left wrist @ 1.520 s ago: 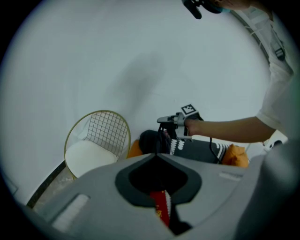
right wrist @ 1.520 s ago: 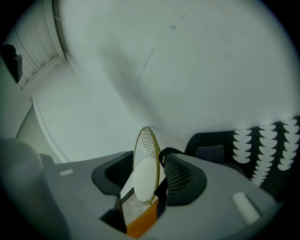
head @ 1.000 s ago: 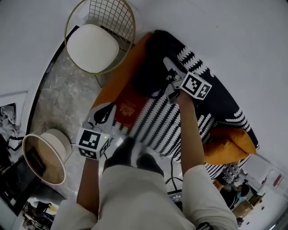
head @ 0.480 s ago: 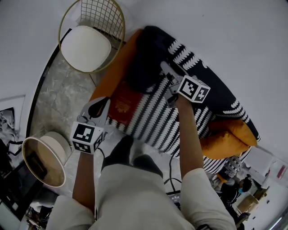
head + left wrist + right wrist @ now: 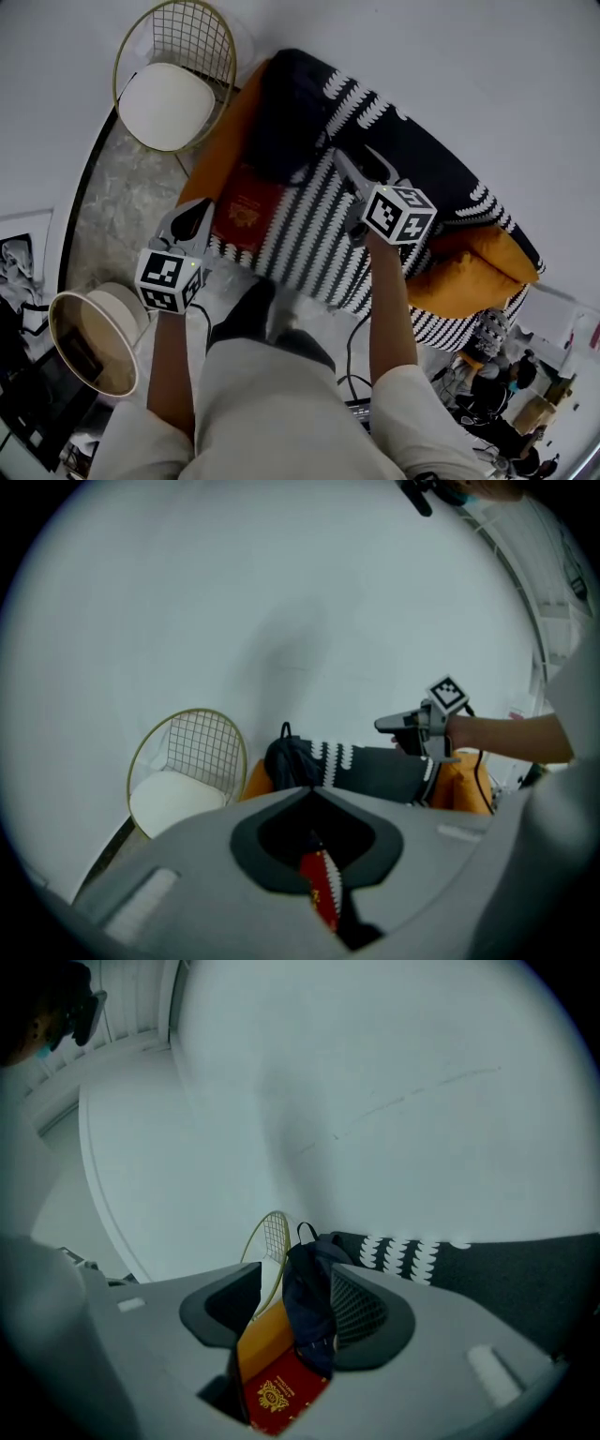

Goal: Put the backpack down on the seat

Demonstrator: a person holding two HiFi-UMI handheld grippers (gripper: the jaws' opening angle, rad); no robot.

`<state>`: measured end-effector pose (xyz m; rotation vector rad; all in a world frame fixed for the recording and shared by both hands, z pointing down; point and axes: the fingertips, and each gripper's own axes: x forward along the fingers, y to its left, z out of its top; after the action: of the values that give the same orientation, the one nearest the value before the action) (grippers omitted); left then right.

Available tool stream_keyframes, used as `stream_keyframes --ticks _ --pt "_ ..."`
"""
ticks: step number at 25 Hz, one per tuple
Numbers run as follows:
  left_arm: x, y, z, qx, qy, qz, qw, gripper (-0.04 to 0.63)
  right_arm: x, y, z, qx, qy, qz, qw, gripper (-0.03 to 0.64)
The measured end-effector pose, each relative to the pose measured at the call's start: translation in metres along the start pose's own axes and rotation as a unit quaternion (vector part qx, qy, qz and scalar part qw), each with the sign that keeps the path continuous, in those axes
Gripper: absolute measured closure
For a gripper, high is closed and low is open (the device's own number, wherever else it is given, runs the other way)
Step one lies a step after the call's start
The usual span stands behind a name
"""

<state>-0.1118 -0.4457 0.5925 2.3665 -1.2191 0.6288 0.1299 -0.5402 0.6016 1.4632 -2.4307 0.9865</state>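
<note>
The dark navy backpack (image 5: 286, 112) sits upright at the left end of a sofa, on its orange seat (image 5: 230, 150) beside a black-and-white striped throw (image 5: 309, 220). My right gripper (image 5: 361, 169) hovers over the throw, a short way right of the backpack and not touching it. Its jaws are closing with nothing between them. In the right gripper view the backpack (image 5: 309, 1302) shows beyond my right gripper (image 5: 295, 1283). My left gripper (image 5: 192, 214) hangs by the sofa's front edge near a red cushion (image 5: 246, 211), its fingertips together and nothing held. The left gripper view shows the backpack (image 5: 291, 761) too.
A gold wire chair (image 5: 173, 89) with a white pad stands left of the sofa against the wall. A round side table (image 5: 89, 342) is at the lower left. Orange pillows (image 5: 478, 267) lie at the sofa's right end. A cable runs on the floor by my legs.
My right gripper has drawn back from the backpack along the striped throw. The left gripper has drifted slightly left. The backpack stays on the seat.
</note>
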Motion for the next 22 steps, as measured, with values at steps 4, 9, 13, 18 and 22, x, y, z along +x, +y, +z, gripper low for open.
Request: stream_keyframes --ticks 4,9,13,18,22 --pt "-0.015 -0.021 0.007 0.008 -0.012 0.002 0.9999 0.594 -0.049 0.013 -0.003 -0.010 -0.005 0.006 1.000 0.382" --pt "-0.040 -0.053 0.019 0.017 -0.033 0.000 0.9993 0.594 -0.115 0.035 0.003 -0.039 -0.024 -0.003 0.999 0.399" --pt "-0.064 -0.082 0.024 0.026 -0.049 -0.001 0.9985 0.594 -0.167 0.051 0.003 -0.068 -0.031 -0.011 0.997 0.405" --pt "-0.098 -0.120 0.021 0.035 -0.063 -0.002 0.9974 0.594 -0.227 0.069 -0.004 -0.072 -0.035 -0.010 0.997 0.421" --pt "-0.129 -0.149 0.019 0.044 -0.070 -0.003 0.9966 0.593 -0.275 0.087 -0.010 -0.078 -0.042 -0.015 0.996 0.444"
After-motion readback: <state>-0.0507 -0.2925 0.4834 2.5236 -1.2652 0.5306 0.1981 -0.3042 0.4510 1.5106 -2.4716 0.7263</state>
